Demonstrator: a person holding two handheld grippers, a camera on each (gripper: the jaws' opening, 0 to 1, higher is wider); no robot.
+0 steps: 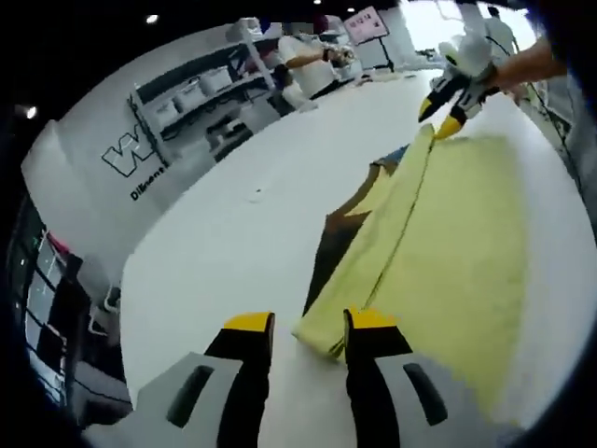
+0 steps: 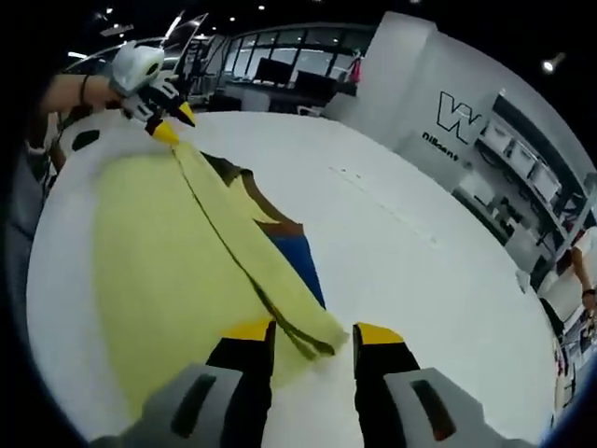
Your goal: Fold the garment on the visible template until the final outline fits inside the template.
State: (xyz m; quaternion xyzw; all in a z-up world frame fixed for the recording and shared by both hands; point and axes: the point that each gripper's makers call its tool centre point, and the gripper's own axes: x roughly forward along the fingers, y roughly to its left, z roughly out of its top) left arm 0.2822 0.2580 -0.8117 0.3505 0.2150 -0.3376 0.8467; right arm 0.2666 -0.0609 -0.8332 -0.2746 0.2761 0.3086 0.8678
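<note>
with each claw, left (image 1: 309, 338) and right (image 2: 311, 343), pinching an end of the yellow garment's (image 1: 466, 261) folded edge on the white bench (image 1: 233, 243), uneven pulling could skew the fold off the dark template (image 1: 328, 254) underneath.

Free room and obstacles, white table (image 1: 233, 233):
- Open tabletop: broad bare surface beside the garment, running to the far edge; passable throughout.
- Yellow garment (image 1: 457, 252): lies flat, one long edge folded up into a raised ridge between the two grippers.
- Template (image 2: 294, 250): flat brown and blue panels just beside the ridge, partly under the cloth; no height.
- Left gripper (image 1: 308, 327) and right gripper (image 2: 312, 329): stand at opposite ends of the ridge.
- Shelving (image 1: 201, 93): beyond the table, well apart.
</note>
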